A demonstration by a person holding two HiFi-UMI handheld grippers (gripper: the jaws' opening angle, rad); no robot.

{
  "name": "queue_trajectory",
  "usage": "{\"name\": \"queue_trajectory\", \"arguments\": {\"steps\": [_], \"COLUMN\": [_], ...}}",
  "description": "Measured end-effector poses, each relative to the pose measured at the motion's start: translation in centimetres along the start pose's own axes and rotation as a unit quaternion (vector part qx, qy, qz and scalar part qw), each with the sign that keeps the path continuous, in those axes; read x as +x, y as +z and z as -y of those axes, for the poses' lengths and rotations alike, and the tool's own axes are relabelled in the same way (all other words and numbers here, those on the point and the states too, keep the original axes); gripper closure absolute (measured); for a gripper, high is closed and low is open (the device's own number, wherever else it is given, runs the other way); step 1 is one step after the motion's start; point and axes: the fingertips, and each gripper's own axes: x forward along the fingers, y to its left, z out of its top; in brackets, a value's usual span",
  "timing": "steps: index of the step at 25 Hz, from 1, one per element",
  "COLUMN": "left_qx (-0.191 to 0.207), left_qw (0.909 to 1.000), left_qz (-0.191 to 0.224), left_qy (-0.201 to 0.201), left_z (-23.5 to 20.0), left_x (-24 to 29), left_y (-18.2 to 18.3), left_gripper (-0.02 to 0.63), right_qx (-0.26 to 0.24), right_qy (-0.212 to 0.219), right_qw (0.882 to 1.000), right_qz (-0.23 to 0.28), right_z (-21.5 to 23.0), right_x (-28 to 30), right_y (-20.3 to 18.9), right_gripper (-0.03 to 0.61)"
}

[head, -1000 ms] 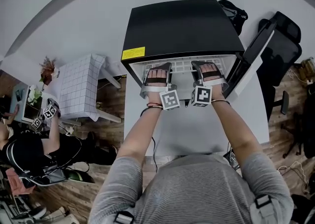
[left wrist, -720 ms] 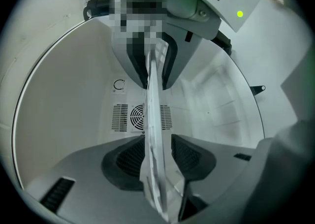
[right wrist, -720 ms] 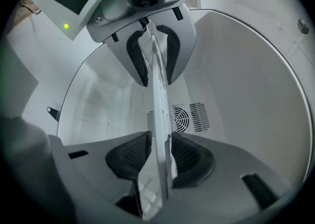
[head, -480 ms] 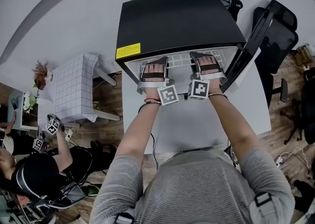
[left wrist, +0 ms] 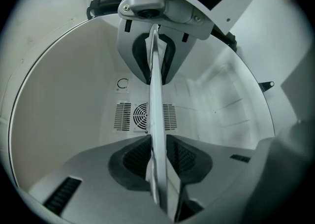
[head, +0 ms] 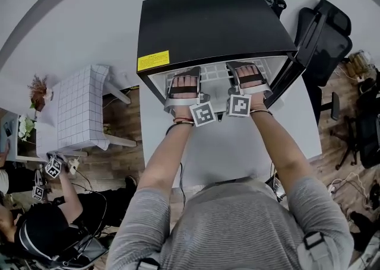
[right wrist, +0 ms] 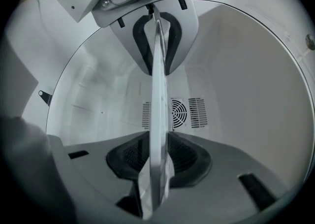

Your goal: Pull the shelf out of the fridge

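At the far left, another person sits low on the wood floor with marker cubes at their hands. Next to them stand a small plant and a white gridded side table.

A black fridge with a yellow label stands on a white desk. The white shelf lies level inside the fridge, high up, with its front edge at the opening.

Both arms reach into the opening side by side. The left gripper is rolled on its side, so the shelf's front edge runs upright through its view. Its jaws have just been closing with that edge between them. They now grasp the shelf, the dark pads lying against either face of the edge, though on one side the contact is hard to make out. Behind the jaws, the fridge's white back wall carries a round fan vent.

The right gripper holds the same edge further right. Its jaws are clenched on the shelf, with a pad tight against each face.

The fridge door stands open at the right of the cabinet. Beyond it is a black office chair.
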Motion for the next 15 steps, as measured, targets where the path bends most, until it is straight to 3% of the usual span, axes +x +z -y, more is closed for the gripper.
{"name": "queue_trajectory", "arguments": {"steps": [5,15], "left_qx": [0.004,-0.045], "left_qw": [0.9996,0.9987], "left_qz": [-0.010,-0.016], "left_qy": [0.025,0.015], "left_z": [-0.83,-0.16], "left_x": [0.09,0.25], "left_y": [0.05,0.02], "left_gripper": [0.569,0.574], "right_qx": [-0.007,0.014], "right_qy": [-0.015,-0.014], "right_qw": [1.000,1.000], "right_qz": [0.010,0.012], "right_z": [0.94,0.68], "right_x": [-0.16,0.06], "right_y": [-0.13,-0.02], "right_gripper": [0.521,0.538]}}
